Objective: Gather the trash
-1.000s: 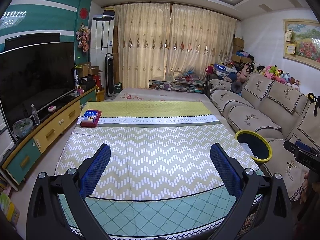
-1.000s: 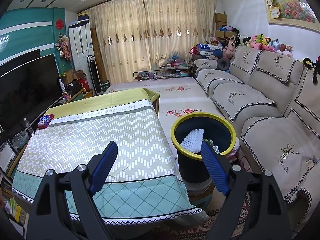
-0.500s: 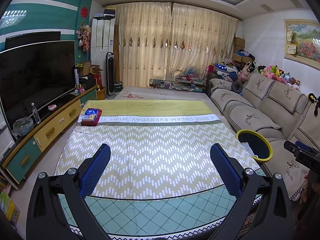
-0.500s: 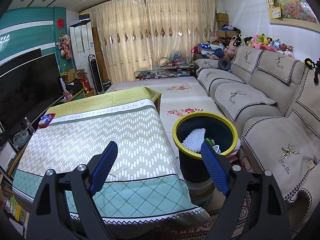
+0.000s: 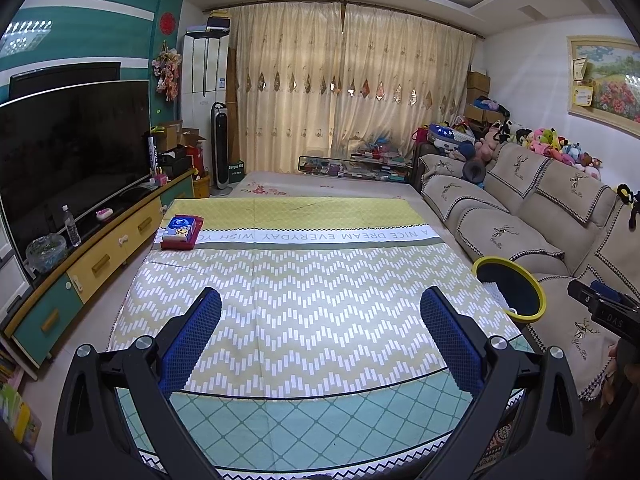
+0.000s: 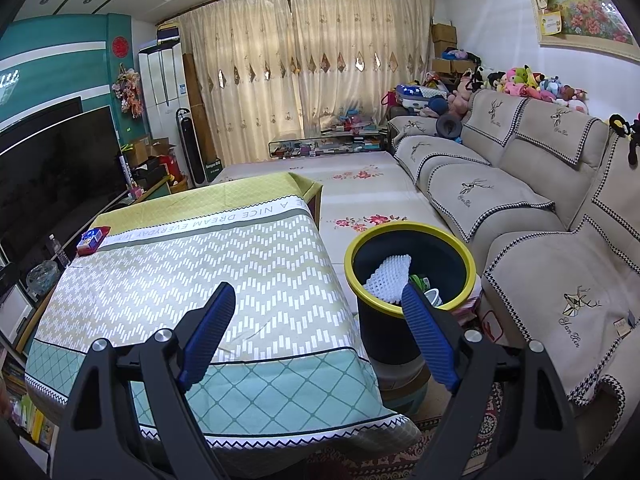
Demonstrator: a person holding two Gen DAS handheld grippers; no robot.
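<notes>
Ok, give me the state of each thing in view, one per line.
left hand-held gripper: open, holding nothing, above the table.
right hand-held gripper: open, holding nothing.
trash bin: upright, uncovered, white foam net and a cup inside.
tissue box: lying flat at the table's far left corner.
tablecloth: spread flat over the table.
TV: screen dark.
curtains: drawn shut.

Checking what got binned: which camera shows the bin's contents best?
The right wrist view: the bin shows its whole opening, with white foam netting and other scraps inside. The left wrist view shows only the bin's rim and a dark interior.
</notes>
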